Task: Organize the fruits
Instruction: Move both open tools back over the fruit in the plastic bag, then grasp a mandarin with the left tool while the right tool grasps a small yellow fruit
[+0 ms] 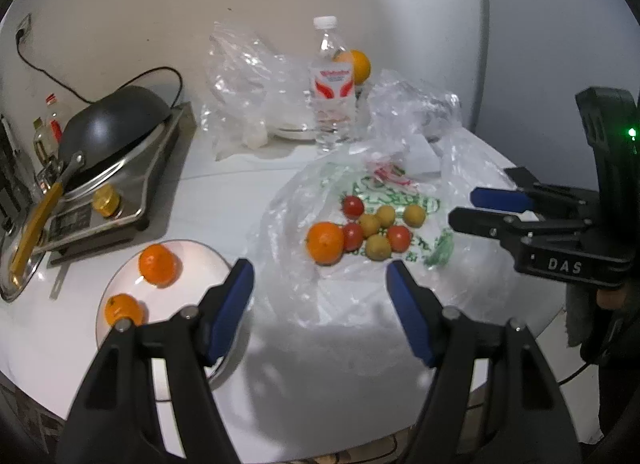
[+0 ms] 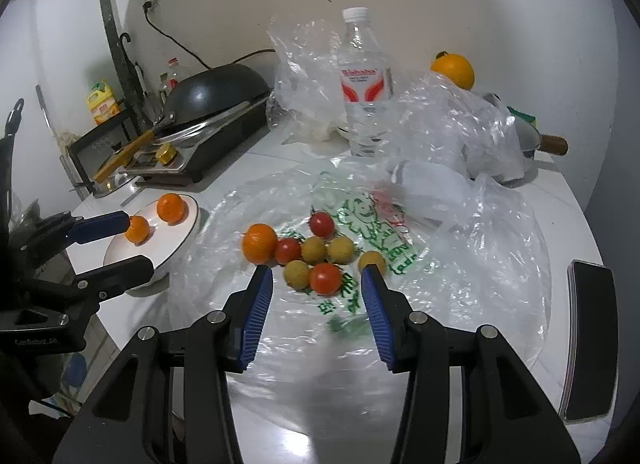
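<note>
A white plate [image 1: 192, 260] at the left holds two tangerines [image 1: 159, 265]; it also shows in the right wrist view [image 2: 176, 240]. A flattened plastic bag [image 1: 304, 288] carries one tangerine [image 1: 325, 243], three red cherry tomatoes [image 1: 353, 206] and several small yellow fruits [image 1: 378, 247]; the same pile shows in the right wrist view [image 2: 316, 256]. My left gripper [image 1: 320, 284] is open and empty, just before the bag and plate. My right gripper [image 2: 317, 284] is open and empty, close over the near fruits; it also shows in the left wrist view [image 1: 460, 208].
A water bottle [image 1: 332, 84], an orange [image 1: 358, 64] and crumpled clear bags [image 1: 244, 80] stand at the back. A stove with an upturned black wok [image 1: 112, 124] sits at the left. A pot with a wooden handle [image 2: 536, 140] is at the back right. A dark phone [image 2: 588, 348] lies at the right edge.
</note>
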Tool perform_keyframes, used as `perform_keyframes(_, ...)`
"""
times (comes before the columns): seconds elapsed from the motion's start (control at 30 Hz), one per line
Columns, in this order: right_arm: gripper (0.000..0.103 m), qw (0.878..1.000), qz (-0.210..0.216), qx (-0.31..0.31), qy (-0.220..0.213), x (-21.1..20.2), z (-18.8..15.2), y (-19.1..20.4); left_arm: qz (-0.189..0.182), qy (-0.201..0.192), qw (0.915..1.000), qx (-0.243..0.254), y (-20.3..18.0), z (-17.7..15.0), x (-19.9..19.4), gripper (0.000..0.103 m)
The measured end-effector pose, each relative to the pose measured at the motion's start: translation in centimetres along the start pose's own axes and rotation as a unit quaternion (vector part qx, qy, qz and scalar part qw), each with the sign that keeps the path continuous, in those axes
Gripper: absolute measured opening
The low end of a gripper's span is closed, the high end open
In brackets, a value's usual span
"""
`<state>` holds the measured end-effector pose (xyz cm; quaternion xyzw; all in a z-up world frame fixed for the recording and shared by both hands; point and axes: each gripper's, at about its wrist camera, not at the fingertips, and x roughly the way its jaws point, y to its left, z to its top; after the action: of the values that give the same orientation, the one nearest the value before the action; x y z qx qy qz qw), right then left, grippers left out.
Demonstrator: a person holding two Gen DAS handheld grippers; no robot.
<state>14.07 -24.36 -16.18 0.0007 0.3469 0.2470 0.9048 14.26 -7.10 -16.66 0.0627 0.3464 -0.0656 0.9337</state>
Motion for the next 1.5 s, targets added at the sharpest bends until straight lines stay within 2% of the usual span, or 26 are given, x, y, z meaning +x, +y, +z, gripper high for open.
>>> perform_keyframes(0.37,0.049,1.0,0.007,0.004,0.0,1.4,0.4,-2.2,0.008,0.002,0.9993,0.037,-1.9,1.2,3.4,0.07)
perform_keyframes(0.87,0.049,1.0,0.008,-0.004,0.015,3.9,1.4,-2.5,0.0,0.027,0.9981,0.055,-1.7,1.6,8.0,0.069)
perform_keyframes(0.93,0.049,1.0,0.007,-0.002,0.019,4.3,1.5,-2.7,-0.001,0.031,0.9978,0.059,-1.7,1.7,8.6,0.063)
perform_keyframes(1.1,0.049,1.0,0.006,0.0,0.029,5.5,1.5,-2.9,-0.003,0.048,0.997,0.062,-1.2,1.5,10.1,0.057)
perform_keyframes(1.5,0.047,0.998,-0.009,0.006,0.059,7.9,1.3,-3.4,-0.007,0.061,0.9955,0.072,-0.4,1.2,12.2,0.053)
